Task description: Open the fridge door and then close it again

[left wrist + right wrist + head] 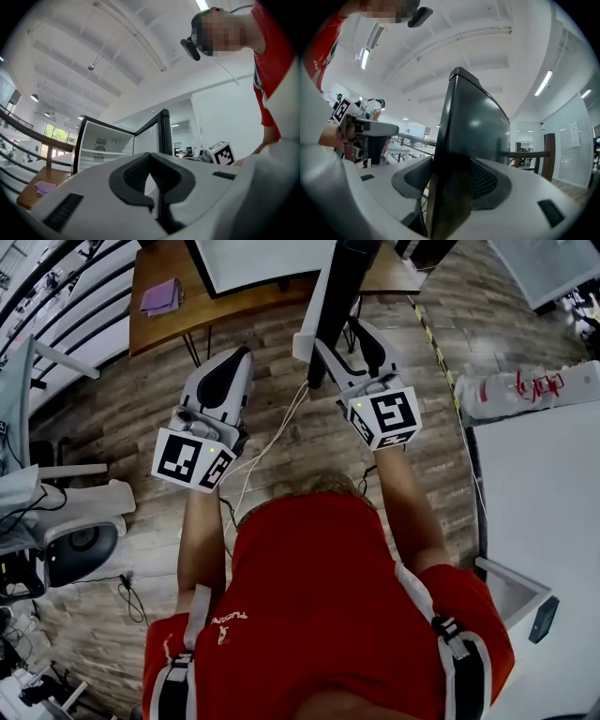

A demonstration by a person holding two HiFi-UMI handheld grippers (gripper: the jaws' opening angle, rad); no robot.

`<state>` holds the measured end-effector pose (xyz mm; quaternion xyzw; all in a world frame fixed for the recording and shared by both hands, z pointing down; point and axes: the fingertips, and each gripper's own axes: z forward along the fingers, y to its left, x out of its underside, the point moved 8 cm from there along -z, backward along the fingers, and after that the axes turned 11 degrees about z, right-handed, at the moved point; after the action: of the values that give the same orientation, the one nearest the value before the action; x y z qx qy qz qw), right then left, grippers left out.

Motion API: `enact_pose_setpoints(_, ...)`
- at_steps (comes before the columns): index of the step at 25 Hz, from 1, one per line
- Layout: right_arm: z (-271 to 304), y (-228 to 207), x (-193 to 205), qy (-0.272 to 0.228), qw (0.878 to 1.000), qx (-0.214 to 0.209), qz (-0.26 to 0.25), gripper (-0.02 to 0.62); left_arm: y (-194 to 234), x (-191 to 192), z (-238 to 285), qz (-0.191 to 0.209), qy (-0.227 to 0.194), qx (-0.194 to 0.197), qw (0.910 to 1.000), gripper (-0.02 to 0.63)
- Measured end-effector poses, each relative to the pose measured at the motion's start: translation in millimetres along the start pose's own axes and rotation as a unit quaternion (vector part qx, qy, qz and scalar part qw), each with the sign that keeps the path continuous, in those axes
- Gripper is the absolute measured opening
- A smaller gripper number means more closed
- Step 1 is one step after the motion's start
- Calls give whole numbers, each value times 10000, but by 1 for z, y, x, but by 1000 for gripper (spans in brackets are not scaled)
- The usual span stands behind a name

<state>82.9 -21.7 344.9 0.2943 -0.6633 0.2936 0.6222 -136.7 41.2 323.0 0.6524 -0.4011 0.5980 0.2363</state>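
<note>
Railing point(70, 296): runs along the far left edge of the wooden floor point(272, 381).
Wooden table point(169, 320): upper left, with a purple cloth point(161, 296) on it; its near edge faces bare floor.
Left gripper point(234, 362): fingers pressed together, nothing between them; it is beside the door and apart from it.
Left marker cube point(192, 460): black-and-white square patterns, no letters.
Fridge point(101, 145): stands open ahead of the left gripper, with white shelves showing and no label to read.
Shirt print: small light lettering on the red shirt point(319, 596), too small to read.
Fridge door point(347, 287): dark, swung out toward the person, its free edge standing between the two grippers' level.
Right gripper point(352, 338): fingers spread wide with the door's edge between them; no firm press shows.
Floor tape point(431, 334): yellow-and-black strip right of the door.
White table point(534, 493): its edge runs close by the right forearm, leaving a narrow strip of floor.
</note>
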Motion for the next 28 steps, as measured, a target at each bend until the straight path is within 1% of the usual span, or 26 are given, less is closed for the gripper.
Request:
enact_pose_setpoints(6, 30, 17, 3, 44, 10000, -39, 74, 258, 17, 4, -15, -31, -35, -90, 9999, 9)
enact_pose_setpoints(11, 51, 24, 1, 55, 9997, -224, 78, 256, 27, 4, -15, -16, -43, -190, 9998, 9)
enact_pose_setpoints(21, 98, 22, -5, -13, 9946, -1035, 1, 256, 61, 15, 6, 37, 106, -619, 9980, 9)
enact_pose_setpoints(25, 117, 16, -8, -115, 9918, -1271, -20, 254, 73, 19, 16, 86, 153, -804, 9966, 9)
enact_pose_setpoints(28, 134, 8, -10, -181, 9901, -1393, -30, 230, 82, 23, 24, 119, 193, -930, 9954, 9)
